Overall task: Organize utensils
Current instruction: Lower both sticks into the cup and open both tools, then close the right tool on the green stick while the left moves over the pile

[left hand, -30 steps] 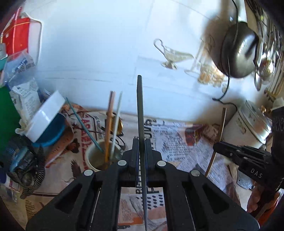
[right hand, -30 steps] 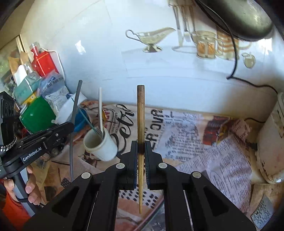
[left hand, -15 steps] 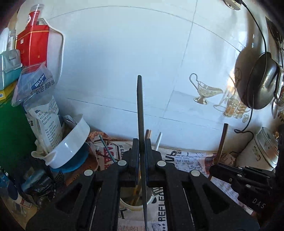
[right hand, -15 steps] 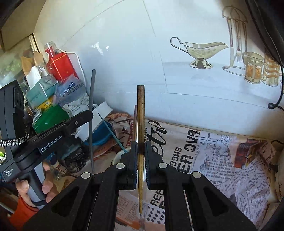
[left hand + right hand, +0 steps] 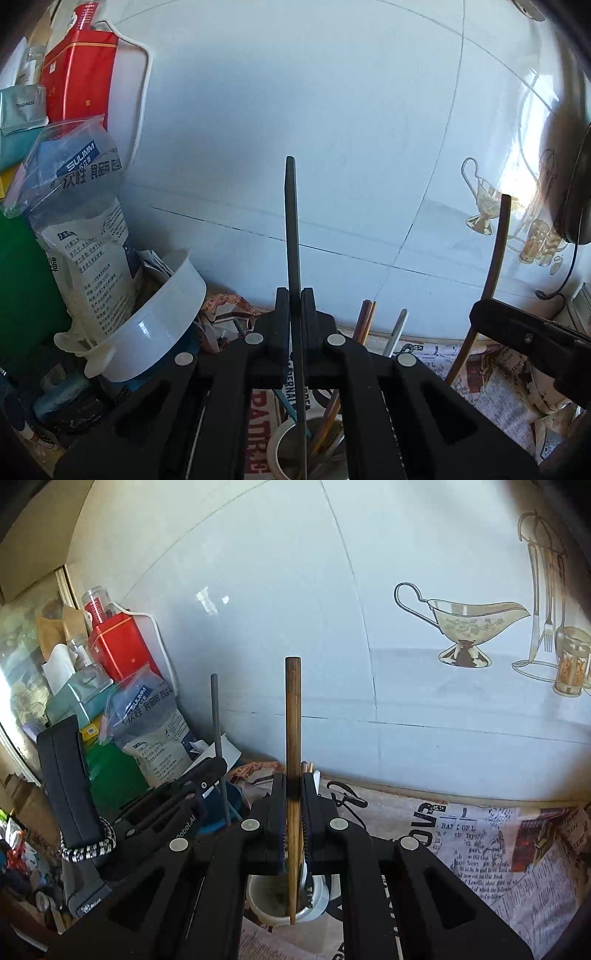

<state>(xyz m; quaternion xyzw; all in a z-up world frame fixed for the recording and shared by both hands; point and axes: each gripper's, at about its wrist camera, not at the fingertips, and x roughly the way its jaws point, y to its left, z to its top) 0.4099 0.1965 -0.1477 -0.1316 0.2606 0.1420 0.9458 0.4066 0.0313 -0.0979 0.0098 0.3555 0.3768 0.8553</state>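
Over the mouth of the white cup [image 5: 284, 901], the brown wooden chopstick [image 5: 292, 738] stands upright, pinched between the pressed-in fingers of the right tool [image 5: 293, 805], its lower tip just inside the cup's near rim. In the left wrist view the same cup [image 5: 291, 446] sits low beneath the left tool [image 5: 295, 317], which clamps a dark grey chopstick [image 5: 293, 229], also upright, with its lower end reaching into the cup's opening. Other sticks already stand in the cup: a brown pair [image 5: 364, 321] and a pale one [image 5: 395, 326] lean toward the wall, and a thin teal stick [image 5: 291, 406] slants across the inside. The cup rests on a newspaper-covered table [image 5: 480, 849] close to the white tiled wall [image 5: 295, 627]. To the right of the cup the newspaper lies open and flat; to the left the room is tight, with a tilted white bowl [image 5: 147, 332], a printed plastic bag [image 5: 92, 240], a red tin [image 5: 79, 74] and a green container [image 5: 110, 771] crowding the table's edge against the wall.
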